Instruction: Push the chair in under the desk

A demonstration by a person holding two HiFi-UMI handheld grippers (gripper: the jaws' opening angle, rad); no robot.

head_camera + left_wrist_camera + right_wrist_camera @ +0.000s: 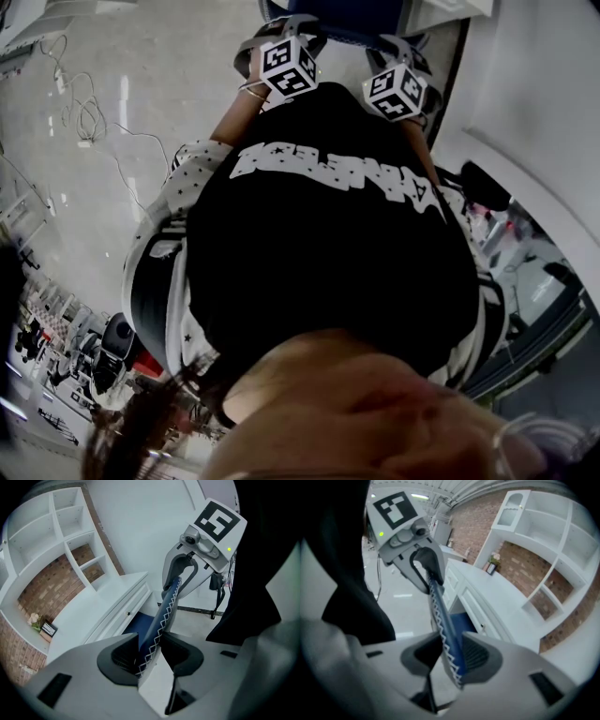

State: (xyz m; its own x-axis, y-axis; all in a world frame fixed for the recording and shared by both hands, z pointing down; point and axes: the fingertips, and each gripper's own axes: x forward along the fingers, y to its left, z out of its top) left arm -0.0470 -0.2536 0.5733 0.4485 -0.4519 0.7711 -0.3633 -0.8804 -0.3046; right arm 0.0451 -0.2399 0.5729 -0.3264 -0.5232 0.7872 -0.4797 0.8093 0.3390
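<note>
1. Nearest in, the left gripper (149, 649) has its jaws at a middling width and clamped on the chair's backrest (165, 613). That is the blue top edge with the white zigzag stitching, and it is pinched between both pads.
2. Same story for the right gripper (451, 654): its jaws are closed on that same stitched edge, further along the rail. In the left gripper view it sits at one o'clock from the left jaws.
3. So both tools are on the chair, one at each end of the backrest. The grab is done.
4. Further out, at eleven o'clock from the left jaws, the blue seat (139, 623) shows just below the drawer front. Its front looks to be tucked under already, though how deep I cannot tell.
5. The white desk (101, 611) runs off toward ten o'clock, and the backrest looks to stand apart from its edge.
6. Beyond the desk, at the far end, stand white shelves (70, 536) against brick.
7. My read: we are mid-push. What's left is driving the backrest up close to the desk, then letting go.
</note>
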